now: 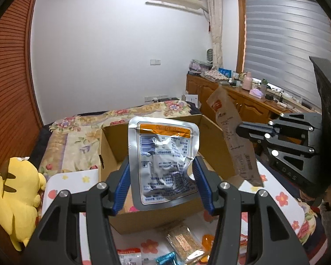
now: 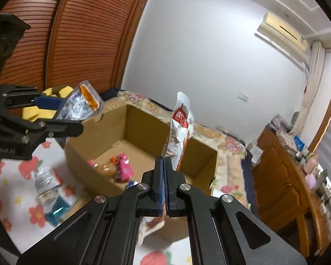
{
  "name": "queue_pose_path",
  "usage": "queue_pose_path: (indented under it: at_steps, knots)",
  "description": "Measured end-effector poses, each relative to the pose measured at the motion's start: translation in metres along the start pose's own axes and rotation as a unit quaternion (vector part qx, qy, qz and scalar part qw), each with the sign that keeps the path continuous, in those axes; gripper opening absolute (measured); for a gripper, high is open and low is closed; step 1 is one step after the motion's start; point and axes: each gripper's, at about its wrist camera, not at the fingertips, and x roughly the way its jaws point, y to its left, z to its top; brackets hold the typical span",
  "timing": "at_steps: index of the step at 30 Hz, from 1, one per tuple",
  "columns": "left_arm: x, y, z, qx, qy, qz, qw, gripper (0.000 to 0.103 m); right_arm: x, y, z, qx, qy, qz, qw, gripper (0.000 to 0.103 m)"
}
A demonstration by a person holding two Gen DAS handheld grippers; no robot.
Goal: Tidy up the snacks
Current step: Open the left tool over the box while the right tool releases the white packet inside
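Left wrist view showed the left gripper (image 1: 163,176) clamped on a silver foil pouch (image 1: 163,163) above an open cardboard box (image 1: 108,152), while the right gripper (image 2: 164,167) pinched a long paper snack packet (image 2: 181,128) over the same box, on a floral bedspread (image 1: 77,141).

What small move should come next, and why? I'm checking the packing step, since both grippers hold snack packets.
Probably carry the left gripper forward and release its crinkled silver foil pouch into the open brown cardboard box. It already hangs at the box's near edge, and the right gripper holds its long paper sachet beside it.
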Motion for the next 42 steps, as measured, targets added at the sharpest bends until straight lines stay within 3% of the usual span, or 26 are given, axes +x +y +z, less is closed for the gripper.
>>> queue_pose_path:
  at_steps: [9,17,29,35,37,41,42]
  knots:
    - [0.054,0.013,-0.008,-0.015,0.045,0.022,0.9987,0.054,0.052,-0.009,0.006,0.035,0.026,-0.004,0.999,0.000]
    - [0.071,0.008,-0.015,-0.014,0.064,0.023,0.9976,0.054,0.070,-0.009,-0.007,0.054,0.040,0.001,0.998,0.000]
    - [0.082,0.015,-0.023,-0.025,0.079,0.017,0.9964,0.056,0.083,-0.036,-0.015,0.150,0.034,0.065,0.986,0.002]
    - [0.078,0.020,-0.019,-0.036,0.069,0.013,0.9969,0.066,0.081,-0.043,-0.018,0.183,0.030,0.107,0.977,0.005]
    - [0.076,0.018,-0.018,-0.035,0.066,0.014,0.9971,0.067,0.080,-0.043,-0.019,0.180,0.030,0.111,0.977,0.013]
    - [0.071,0.013,-0.020,-0.031,0.055,0.018,0.9979,0.078,0.070,-0.044,-0.017,0.179,0.013,0.119,0.977,0.057]
    - [0.070,0.013,-0.020,-0.030,0.052,0.017,0.9980,0.078,0.067,-0.044,-0.016,0.180,0.010,0.120,0.976,0.057]
